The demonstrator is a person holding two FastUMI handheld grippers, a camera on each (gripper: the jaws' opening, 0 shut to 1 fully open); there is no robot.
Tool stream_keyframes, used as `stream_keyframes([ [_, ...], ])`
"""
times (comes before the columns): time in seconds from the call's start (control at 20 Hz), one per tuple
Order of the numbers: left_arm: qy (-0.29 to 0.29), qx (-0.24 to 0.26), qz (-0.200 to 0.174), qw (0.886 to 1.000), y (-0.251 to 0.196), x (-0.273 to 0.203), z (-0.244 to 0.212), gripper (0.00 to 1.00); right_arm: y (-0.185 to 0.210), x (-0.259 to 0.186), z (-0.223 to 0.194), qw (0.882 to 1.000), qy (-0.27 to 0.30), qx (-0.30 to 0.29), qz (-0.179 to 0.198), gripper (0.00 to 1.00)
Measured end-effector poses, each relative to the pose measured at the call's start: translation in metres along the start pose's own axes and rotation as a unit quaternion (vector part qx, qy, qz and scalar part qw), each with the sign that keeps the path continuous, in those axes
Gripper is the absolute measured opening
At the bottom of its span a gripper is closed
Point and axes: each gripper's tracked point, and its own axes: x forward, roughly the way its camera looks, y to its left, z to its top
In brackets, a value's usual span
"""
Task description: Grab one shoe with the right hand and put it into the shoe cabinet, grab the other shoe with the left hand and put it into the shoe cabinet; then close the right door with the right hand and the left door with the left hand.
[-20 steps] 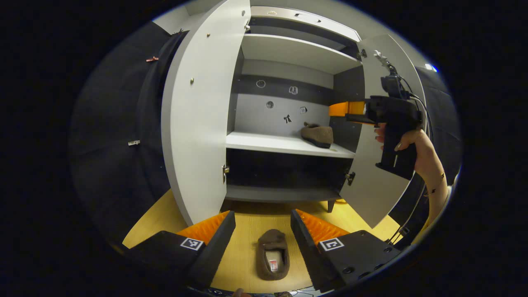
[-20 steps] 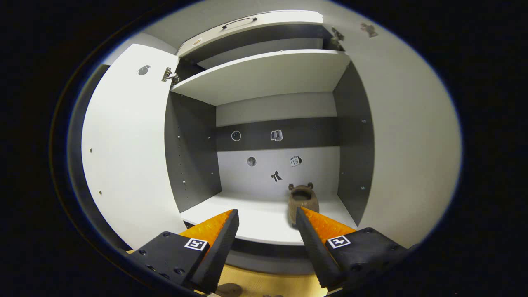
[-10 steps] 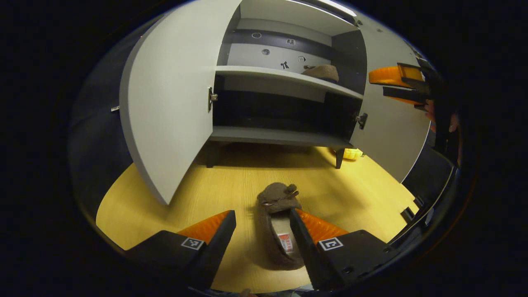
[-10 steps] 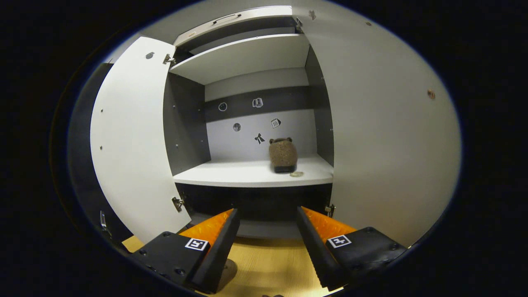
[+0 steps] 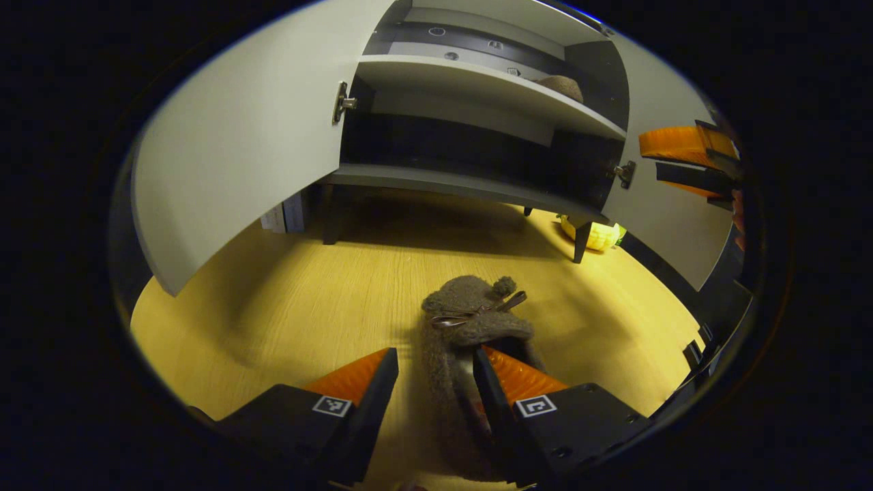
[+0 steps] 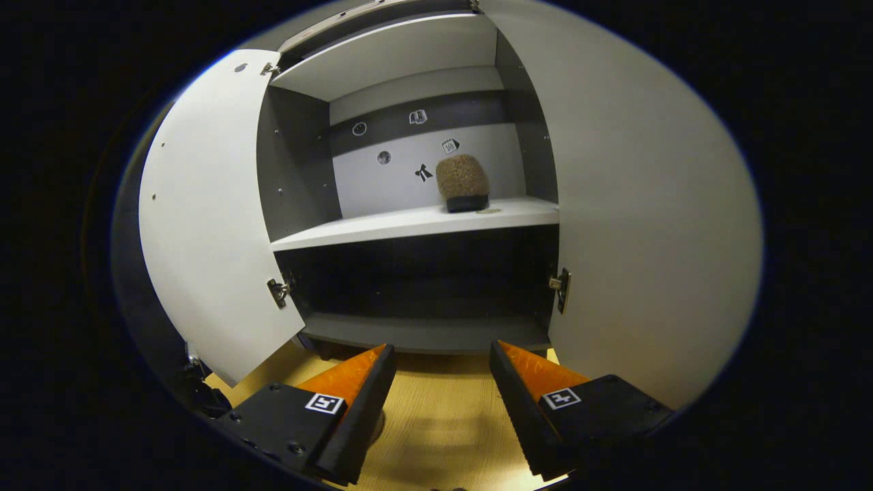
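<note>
A brown fuzzy shoe (image 5: 470,324) with a small bow lies on the wooden floor, toe toward the shoe cabinet (image 5: 470,181). My left gripper (image 5: 431,361) is open and low over its heel end. Its right finger (image 5: 501,372) sits at the shoe's opening, and its left finger (image 5: 361,375) stands off the shoe's left side. The other brown shoe (image 6: 462,181) rests on the cabinet's white middle shelf (image 6: 409,224), at its right side and also seen as the shelf shoe (image 5: 563,87). My right gripper (image 6: 440,358) is open and holds nothing, back from the cabinet front, and shows as the far gripper (image 5: 682,153).
Both cabinet doors stand wide open: the left door (image 5: 239,150) and the right door (image 5: 658,198), also seen as left door (image 6: 204,225) and right door (image 6: 648,225). A yellow object (image 5: 593,235) lies by the cabinet's right leg. The dark lower compartment (image 6: 423,286) is open.
My left gripper has dropped and moved forward until the floor shoe sits between its fingers. My right gripper has pulled back and lowered from the shelf, leaving its shoe there.
</note>
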Motion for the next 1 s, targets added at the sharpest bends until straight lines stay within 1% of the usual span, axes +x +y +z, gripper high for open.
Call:
stream_keyframes([
  [0.05,0.001,0.003,0.000,1.000,0.001,0.004,0.000,0.63,-0.002,0.005,-0.001,1.000,0.002,-0.002,-0.001,0.90],
  [0.15,-0.005,0.012,-0.003,1.000,-0.003,0.014,0.006,0.49,-0.007,0.012,-0.005,1.000,0.006,-0.003,-0.002,0.90],
  [0.2,-0.006,0.021,0.000,1.000,-0.001,0.020,0.007,0.48,-0.007,0.015,-0.010,1.000,0.012,0.001,0.000,0.90],
  [0.3,-0.007,0.030,0.000,1.000,-0.003,0.030,0.012,0.43,-0.003,0.020,-0.018,0.999,0.030,0.012,0.011,0.92],
  [0.35,-0.010,0.030,-0.002,1.000,-0.005,0.034,0.015,0.39,-0.003,0.023,-0.020,0.999,0.035,0.011,0.013,0.92],
  [0.5,-0.015,0.039,-0.011,0.999,-0.005,0.043,0.018,0.32,-0.002,0.033,-0.024,0.999,0.042,0.003,0.019,0.92],
  [0.55,-0.017,0.044,-0.013,0.999,-0.005,0.045,0.020,0.27,-0.001,0.037,-0.026,0.999,0.048,0.004,0.021,0.92],
  [0.6,-0.020,0.044,-0.009,0.999,0.000,0.046,0.021,0.27,-0.001,0.041,-0.030,0.998,0.054,0.006,0.022,0.92],
  [0.65,-0.026,0.039,-0.006,0.999,0.002,0.046,0.024,0.17,0.000,0.044,-0.031,0.998,0.059,0.008,0.023,0.92],
  [0.75,-0.031,0.045,-0.008,0.998,0.001,0.041,0.027,0.09,0.001,0.048,-0.031,0.998,0.060,0.010,0.023,0.92],
  [0.85,-0.039,0.059,0.004,0.998,0.005,0.031,0.039,0.08,0.003,0.048,-0.032,0.998,0.061,0.002,0.021,0.92],
  [1.0,-0.059,0.060,0.009,0.996,-0.002,0.000,0.078,0.07,0.013,0.041,-0.019,0.998,0.049,-0.015,0.028,0.92],
])
